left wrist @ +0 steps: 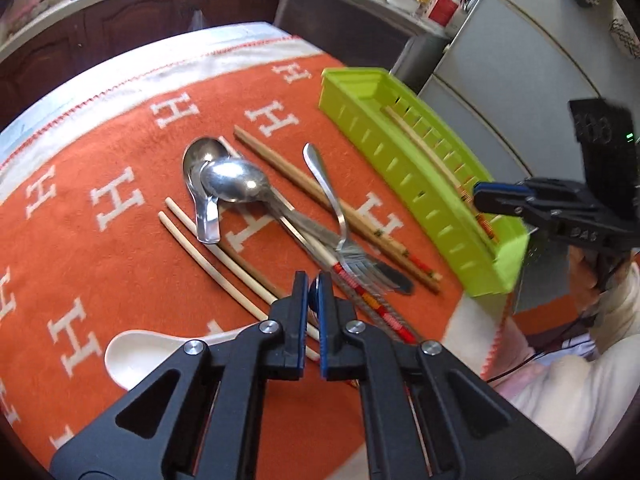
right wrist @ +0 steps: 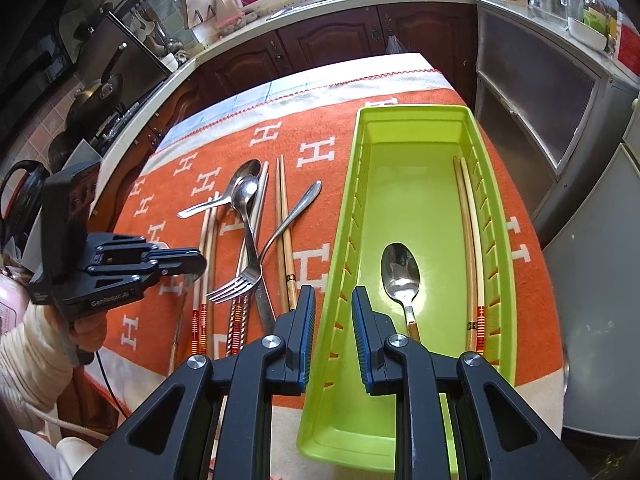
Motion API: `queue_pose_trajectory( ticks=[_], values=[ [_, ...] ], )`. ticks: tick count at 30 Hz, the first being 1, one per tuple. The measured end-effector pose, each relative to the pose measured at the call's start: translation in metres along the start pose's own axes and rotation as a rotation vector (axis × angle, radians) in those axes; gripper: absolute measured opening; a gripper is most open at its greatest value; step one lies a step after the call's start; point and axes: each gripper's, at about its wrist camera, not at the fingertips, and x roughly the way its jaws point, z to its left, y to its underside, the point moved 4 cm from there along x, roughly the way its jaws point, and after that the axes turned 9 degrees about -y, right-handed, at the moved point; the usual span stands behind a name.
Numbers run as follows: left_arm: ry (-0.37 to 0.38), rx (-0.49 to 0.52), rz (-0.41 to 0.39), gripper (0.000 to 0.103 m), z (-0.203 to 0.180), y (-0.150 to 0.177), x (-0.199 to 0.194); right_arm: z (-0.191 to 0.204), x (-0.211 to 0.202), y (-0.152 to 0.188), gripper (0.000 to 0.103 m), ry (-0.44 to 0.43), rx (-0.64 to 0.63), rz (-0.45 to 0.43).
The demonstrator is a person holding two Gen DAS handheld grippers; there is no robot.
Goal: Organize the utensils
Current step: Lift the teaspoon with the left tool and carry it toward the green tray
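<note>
left gripper (left wrist: 314,280): jaws closed to a thin slit, nothing visible between the pads; hangs over the near handle ends of the loose pile.
right gripper (right wrist: 333,300): jaws partly apart, straddling the near part of the green tray's left wall; can't tell if the pads press on it.
white ceramic spoon (left wrist: 136,354): on the cloth, nearest item, partly hidden by the left gripper.
loose pile: fork (right wrist: 256,268), two steel spoons (left wrist: 234,180), a short steel scoop (left wrist: 202,184), several chopsticks (left wrist: 208,264), all on the cloth left of the tray, overlapping.
green tray (right wrist: 420,114): on the right side of the desk, long axis running away from the viewer.
tray contents: one spoon (right wrist: 400,270) at centre, a chopstick pair (right wrist: 468,216) along the right wall.
desk (right wrist: 248,100): covered by an orange cloth (left wrist: 120,128) with white H marks.
background: kitchen counter (right wrist: 320,0) and dark cabinets behind.
</note>
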Motion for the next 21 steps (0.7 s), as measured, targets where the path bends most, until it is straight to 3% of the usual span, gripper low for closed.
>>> queue_pose_trajectory(
  ticks=[5,10,14,21],
  values=[
    [0.045,-0.019,-0.075,0.002,-0.029,-0.007,-0.048,0.001,-0.026,0.004,0.020,-0.027,0.002,-0.048],
    [0.051,-0.032,-0.136,0.002,-0.067,-0.031,-0.067,-0.009,-0.058,0.007,0.020,-0.014,0.032,-0.107],
    [0.045,-0.050,-0.157,0.002,-0.096,-0.059,-0.055,-0.030,-0.072,0.009,0.020,0.046,0.080,-0.122],
    [0.005,-0.048,-0.052,0.002,-0.128,-0.096,0.014,-0.067,-0.079,0.012,0.020,0.133,0.158,-0.121]
  ],
)
